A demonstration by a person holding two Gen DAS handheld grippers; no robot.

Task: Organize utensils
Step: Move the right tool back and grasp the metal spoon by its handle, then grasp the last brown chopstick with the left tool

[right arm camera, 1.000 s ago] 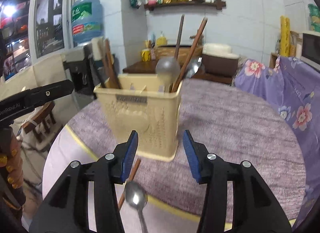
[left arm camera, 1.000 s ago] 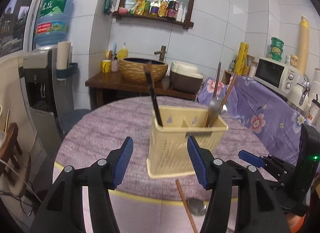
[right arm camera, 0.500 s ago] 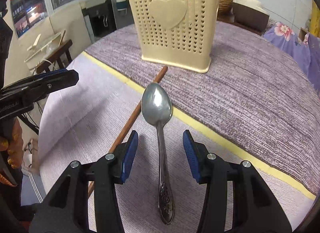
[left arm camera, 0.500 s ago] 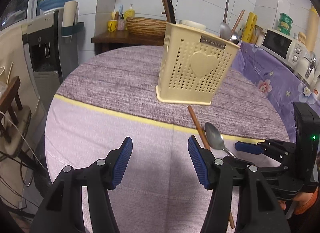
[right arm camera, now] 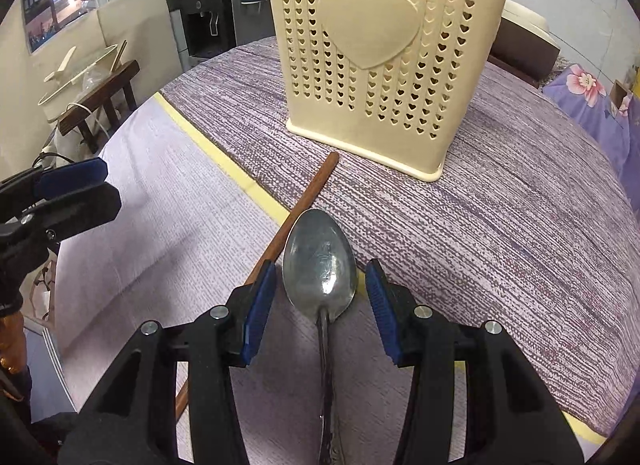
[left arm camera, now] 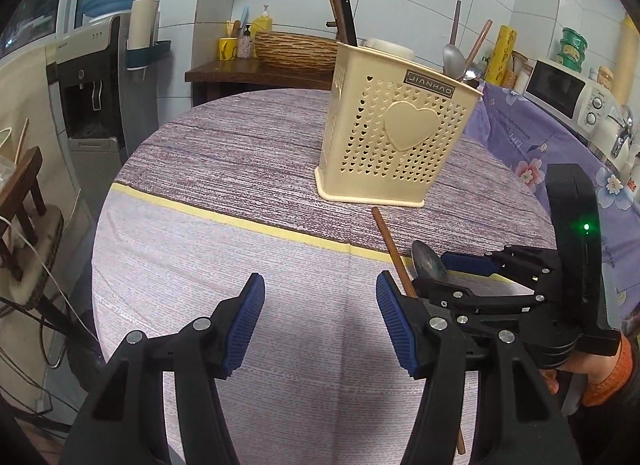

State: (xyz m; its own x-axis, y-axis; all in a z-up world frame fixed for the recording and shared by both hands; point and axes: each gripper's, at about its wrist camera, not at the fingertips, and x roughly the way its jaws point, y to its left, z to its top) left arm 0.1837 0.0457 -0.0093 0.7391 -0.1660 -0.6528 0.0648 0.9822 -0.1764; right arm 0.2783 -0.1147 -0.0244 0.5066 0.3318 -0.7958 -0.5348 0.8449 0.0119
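A metal spoon lies flat on the tablecloth, bowl toward the cream utensil holder. My right gripper straddles the spoon where bowl meets handle; its jaws are closing, and the blue pads stand a little clear of the spoon on both sides. A brown chopstick lies just left of the spoon, passing under the left finger. In the left wrist view my left gripper hovers open over bare cloth, with nothing between its fingers. There the right gripper, the spoon and the chopstick sit to its right, before the holder.
The holder has chopsticks and spoons standing in it. A yellow stripe crosses the cloth of the round table. A flowered purple cloth covers a counter at right with a microwave. A water dispenser stands at left.
Both grippers dropped toward the table a second ago; the left has since kept still. The right gripper moved forward over the spoon, so its pads now flank the bowl's base, closer together.
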